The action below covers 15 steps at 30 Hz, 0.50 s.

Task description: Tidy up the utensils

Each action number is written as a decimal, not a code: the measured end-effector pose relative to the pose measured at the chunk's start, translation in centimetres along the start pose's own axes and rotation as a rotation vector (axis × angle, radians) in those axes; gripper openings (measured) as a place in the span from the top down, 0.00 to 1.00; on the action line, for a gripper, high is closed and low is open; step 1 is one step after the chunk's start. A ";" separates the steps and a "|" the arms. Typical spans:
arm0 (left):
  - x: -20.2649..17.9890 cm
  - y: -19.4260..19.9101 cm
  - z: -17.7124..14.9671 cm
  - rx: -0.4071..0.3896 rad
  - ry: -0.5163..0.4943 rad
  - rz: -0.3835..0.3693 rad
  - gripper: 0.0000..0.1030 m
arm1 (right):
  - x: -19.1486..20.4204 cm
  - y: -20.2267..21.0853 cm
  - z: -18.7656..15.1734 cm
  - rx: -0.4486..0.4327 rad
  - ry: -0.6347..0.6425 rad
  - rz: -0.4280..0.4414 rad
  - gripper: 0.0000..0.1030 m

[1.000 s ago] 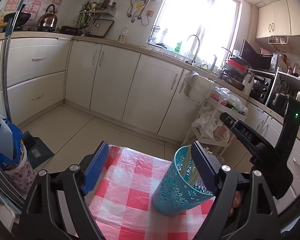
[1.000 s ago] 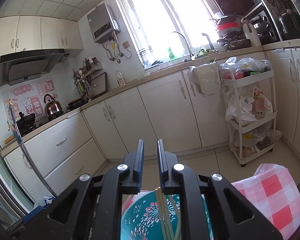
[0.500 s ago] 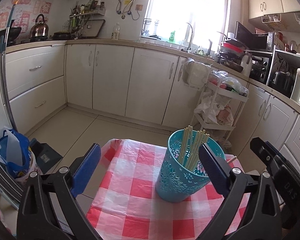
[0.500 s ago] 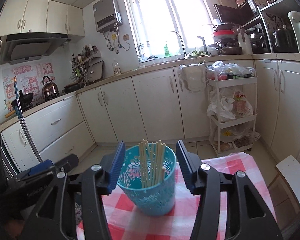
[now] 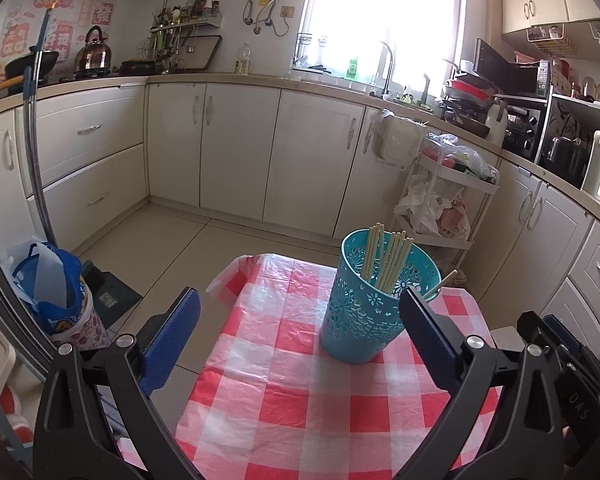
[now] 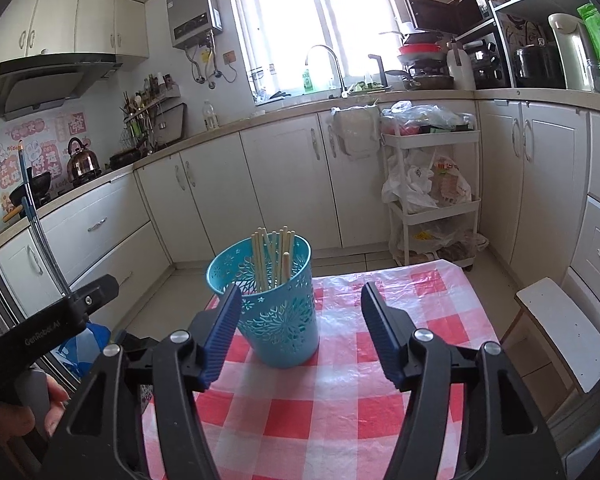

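Kitchen bg; left tongs (image 6: 52,322) body reads "GenRobot.AI", right (image 5: 580,404) "DAS"

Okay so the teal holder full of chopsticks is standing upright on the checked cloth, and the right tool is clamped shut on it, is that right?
Not quite. The teal holder does stand upright on the checked cloth with the chopsticks in it, but the right tool is open and holds nothing. The right wrist view shows its fingers spread apart, the holder standing free beyond them.
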<state>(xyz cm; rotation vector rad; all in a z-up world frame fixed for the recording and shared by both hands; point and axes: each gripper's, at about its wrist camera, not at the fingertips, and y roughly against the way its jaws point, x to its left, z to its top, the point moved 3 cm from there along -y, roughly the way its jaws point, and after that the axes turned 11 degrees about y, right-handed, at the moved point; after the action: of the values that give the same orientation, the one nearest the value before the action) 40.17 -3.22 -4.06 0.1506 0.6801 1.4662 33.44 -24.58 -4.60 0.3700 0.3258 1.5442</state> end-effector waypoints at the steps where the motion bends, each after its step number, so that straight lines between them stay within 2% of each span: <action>1: 0.1 0.5 -0.1 0.002 -0.003 0.002 0.07 | 0.1 0.5 -0.1 0.001 0.001 0.002 0.41; 15: 0.7 6.8 -1.5 0.010 -0.034 -0.012 0.07 | 1.2 6.2 -1.5 0.031 -0.008 0.017 0.38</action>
<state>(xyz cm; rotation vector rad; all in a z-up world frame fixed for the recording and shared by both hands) 33.53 -2.15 -2.16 0.1788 0.6600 1.4460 27.23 -23.41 -3.24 0.4032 0.3414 1.5551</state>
